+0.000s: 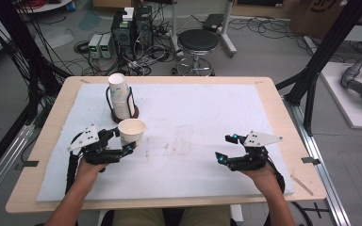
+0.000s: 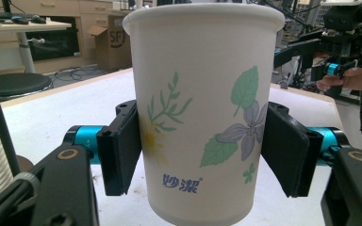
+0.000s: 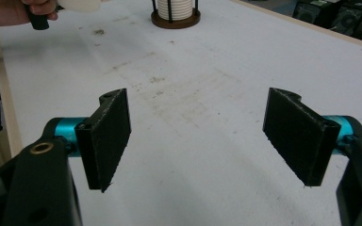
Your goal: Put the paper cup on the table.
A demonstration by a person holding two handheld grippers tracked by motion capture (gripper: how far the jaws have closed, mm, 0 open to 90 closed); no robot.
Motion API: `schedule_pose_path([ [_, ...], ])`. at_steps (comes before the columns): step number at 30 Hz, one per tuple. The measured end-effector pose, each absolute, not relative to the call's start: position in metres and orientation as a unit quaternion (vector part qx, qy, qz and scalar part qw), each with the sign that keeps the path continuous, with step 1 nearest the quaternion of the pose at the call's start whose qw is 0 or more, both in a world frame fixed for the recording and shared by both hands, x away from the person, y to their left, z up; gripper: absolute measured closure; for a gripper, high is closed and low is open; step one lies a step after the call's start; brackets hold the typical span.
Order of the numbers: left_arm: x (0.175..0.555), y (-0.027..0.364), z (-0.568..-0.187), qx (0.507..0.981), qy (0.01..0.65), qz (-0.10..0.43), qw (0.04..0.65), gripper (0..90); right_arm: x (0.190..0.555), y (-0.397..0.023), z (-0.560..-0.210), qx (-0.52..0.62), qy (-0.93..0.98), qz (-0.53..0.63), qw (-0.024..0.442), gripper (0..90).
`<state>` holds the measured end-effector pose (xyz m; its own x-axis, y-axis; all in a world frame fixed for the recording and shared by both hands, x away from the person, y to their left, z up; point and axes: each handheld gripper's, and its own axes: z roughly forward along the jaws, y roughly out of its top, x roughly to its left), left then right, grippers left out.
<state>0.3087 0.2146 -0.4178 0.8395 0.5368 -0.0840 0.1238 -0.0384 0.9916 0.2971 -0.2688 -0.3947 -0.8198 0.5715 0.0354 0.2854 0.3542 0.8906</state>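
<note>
A white paper cup printed with flowers and leaves stands upright between the jaws of my left gripper, whose black pads press on its two sides; the gripper is shut on it. The cup is near the left of the white mat, just in front of a black wire holder with a stack of the same cups. My right gripper hovers low over the right part of the mat, open, with nothing between its pads.
The white mat covers most of the wooden table. The cup holder's round base sits at the back left. Beyond the table stand a black stool, computer boxes and loose cables.
</note>
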Motion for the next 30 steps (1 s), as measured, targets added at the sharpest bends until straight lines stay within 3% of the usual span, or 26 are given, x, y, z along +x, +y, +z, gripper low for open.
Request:
schedule_pose_path([
  [24, 0.334, 0.209, -0.429, 0.681, 0.264, 0.149, 0.666, 33.8, 0.295, -0.27, -0.397, 0.263, 0.812, 0.501, 0.142, 24.3],
  [30, 0.344, 0.198, -0.439, 0.696, 0.277, 0.149, 0.646, 34.0, 0.296, -0.267, -0.397, 0.259, 0.814, 0.5, 0.14, 24.2],
])
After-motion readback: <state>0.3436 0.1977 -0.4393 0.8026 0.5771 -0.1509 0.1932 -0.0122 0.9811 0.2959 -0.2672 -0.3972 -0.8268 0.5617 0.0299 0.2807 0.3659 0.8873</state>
